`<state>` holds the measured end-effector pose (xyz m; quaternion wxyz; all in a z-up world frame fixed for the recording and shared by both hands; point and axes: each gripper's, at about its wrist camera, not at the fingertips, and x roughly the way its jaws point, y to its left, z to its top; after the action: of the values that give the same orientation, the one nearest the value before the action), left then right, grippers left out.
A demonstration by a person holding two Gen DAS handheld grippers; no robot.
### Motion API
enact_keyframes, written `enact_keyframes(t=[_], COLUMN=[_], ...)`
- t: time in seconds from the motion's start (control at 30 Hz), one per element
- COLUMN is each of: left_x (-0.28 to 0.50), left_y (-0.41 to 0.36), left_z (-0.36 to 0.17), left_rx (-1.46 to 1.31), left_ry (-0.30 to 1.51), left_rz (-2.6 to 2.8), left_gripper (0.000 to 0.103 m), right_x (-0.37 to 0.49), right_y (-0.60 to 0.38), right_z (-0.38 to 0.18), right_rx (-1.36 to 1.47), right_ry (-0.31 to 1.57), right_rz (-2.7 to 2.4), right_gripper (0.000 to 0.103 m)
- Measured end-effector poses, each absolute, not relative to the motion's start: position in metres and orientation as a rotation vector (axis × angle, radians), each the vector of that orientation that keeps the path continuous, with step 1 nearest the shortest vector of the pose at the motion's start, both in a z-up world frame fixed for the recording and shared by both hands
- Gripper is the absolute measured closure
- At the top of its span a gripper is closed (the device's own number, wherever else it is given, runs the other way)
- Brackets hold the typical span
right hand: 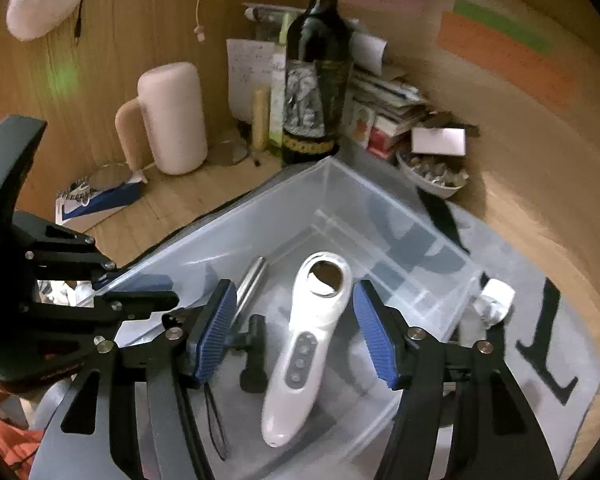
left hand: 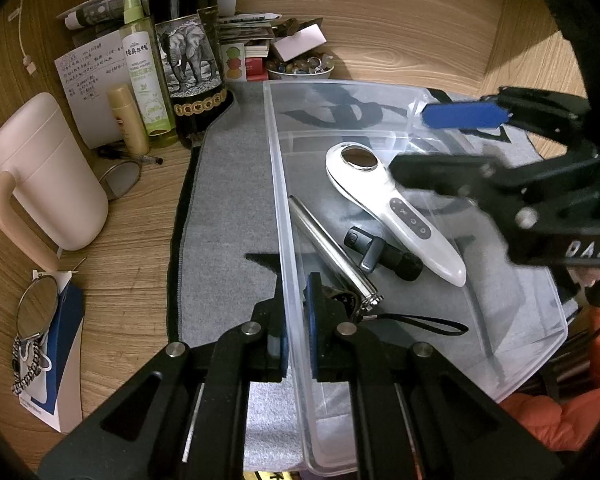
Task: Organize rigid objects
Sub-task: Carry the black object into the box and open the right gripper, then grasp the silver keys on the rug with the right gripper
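Observation:
A clear plastic bin [left hand: 512, 364] [right hand: 332, 170] sits on a grey mat. Inside lie a white handheld device [left hand: 396, 208] [right hand: 304, 344], a silver metal tube [left hand: 332, 252] [right hand: 252, 276] with a black wrist strap [left hand: 424, 322], and a small black gadget [left hand: 384, 254] [right hand: 254, 356]. My left gripper [left hand: 296, 320] [right hand: 136, 286] is shut on the bin's left wall. My right gripper [right hand: 296, 336] [left hand: 428, 140] is open and hovers over the white device, holding nothing.
A dark wine bottle [left hand: 188, 52] [right hand: 316, 80], a green spray bottle [left hand: 144, 76], a pink mug [left hand: 48, 172] [right hand: 172, 116], glasses [left hand: 120, 178], a small mirror [left hand: 38, 306], a bowl of trinkets [left hand: 300, 68] [right hand: 432, 178] and stacked boxes stand beyond the mat. A white item [right hand: 494, 300] lies right of the bin.

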<state>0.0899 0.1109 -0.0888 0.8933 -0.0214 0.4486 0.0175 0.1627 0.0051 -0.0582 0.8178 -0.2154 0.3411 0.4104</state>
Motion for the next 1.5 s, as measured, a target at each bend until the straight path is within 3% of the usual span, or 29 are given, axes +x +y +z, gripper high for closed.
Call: enact_keyframes(t=[0.13, 0.47, 1.0, 1.33, 1.43, 1.5], left_x=[0.090, 0.089, 0.087, 0.087, 0.087, 0.087], left_y=[0.111, 0.112, 0.115, 0.115, 0.115, 0.115], left_z=[-0.089, -0.089, -0.090, -0.090, -0.090, -0.090], left_rx=[-0.045, -0.041, -0.044, -0.043, -0.044, -0.044], left_ry=[0.930, 0.932, 0.933, 0.933, 0.933, 0.932], left_rz=[0.036, 0.036, 0.039, 0.039, 0.039, 0.038], left_gripper=[0.096, 0.096, 0.096, 0.096, 0.096, 0.096], right_x=[0.165, 0.191, 0.236, 0.215, 0.211, 0.210], right_y=[-0.008, -0.063, -0.124, -0.099, -0.088, -0.085], right_z=[-0.047, -0.031, -0.095, -0.122, -0.128, -0.127], right_rx=[-0.435, -0.347, -0.277, -0.339, -0.362, -0.363], right_ry=[0.691, 0.665, 0.876, 0.957, 0.956, 0.954], right_rz=[0.841, 0.710, 0.542, 0.649, 0.666, 0.672], right_gripper=[0.037, 0.032, 0.032, 0.032, 0.033, 0.039])
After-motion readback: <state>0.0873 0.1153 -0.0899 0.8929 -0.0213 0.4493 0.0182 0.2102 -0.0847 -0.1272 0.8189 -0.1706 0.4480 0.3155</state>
